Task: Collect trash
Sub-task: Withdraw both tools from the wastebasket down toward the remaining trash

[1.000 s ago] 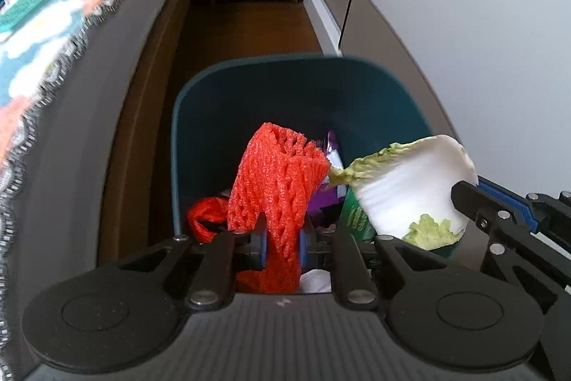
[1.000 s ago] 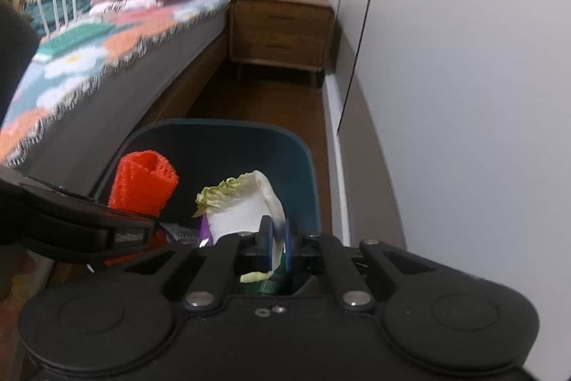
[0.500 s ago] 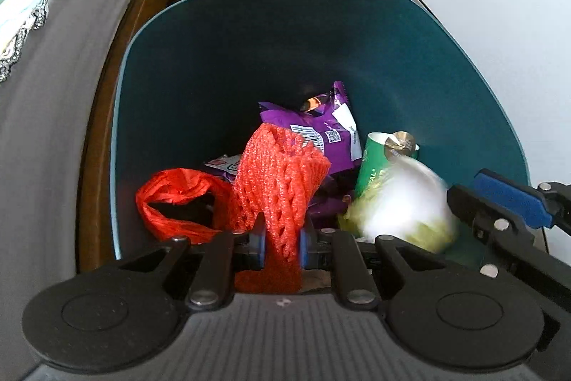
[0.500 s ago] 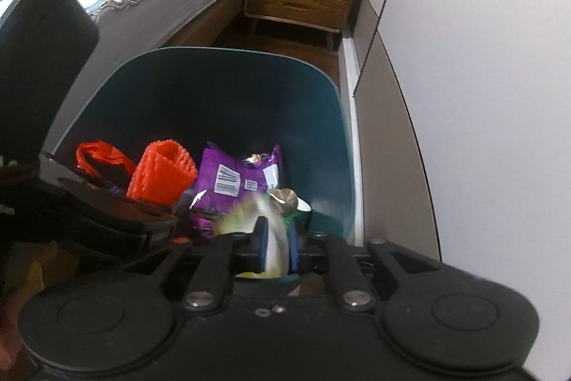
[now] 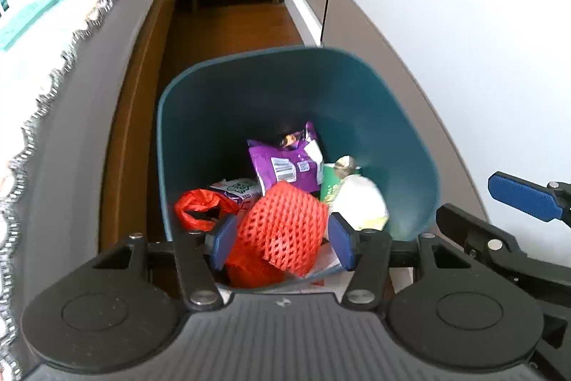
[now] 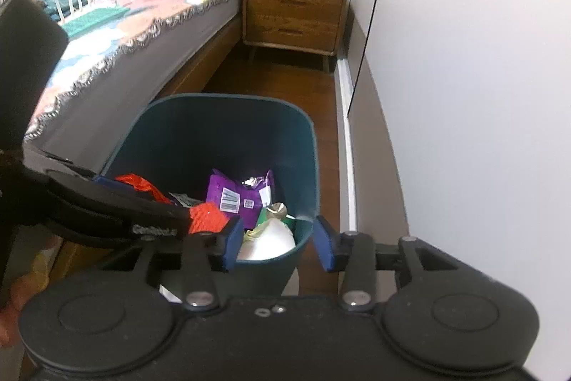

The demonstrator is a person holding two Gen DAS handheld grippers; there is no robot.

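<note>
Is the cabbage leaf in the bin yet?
In. The cabbage leaf lies inside the teal bin beside the orange net; the right claw stands open, nothing between its pads.

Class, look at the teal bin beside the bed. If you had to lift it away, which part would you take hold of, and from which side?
Grip the bin by its thin upper rim, coming down from above, one pad inside and one outside the wall. The far rim looks best: it stands bare, while the trash, like the orange net, is piled at the near side. The smooth, wide walls likely offer no other hold.
</note>
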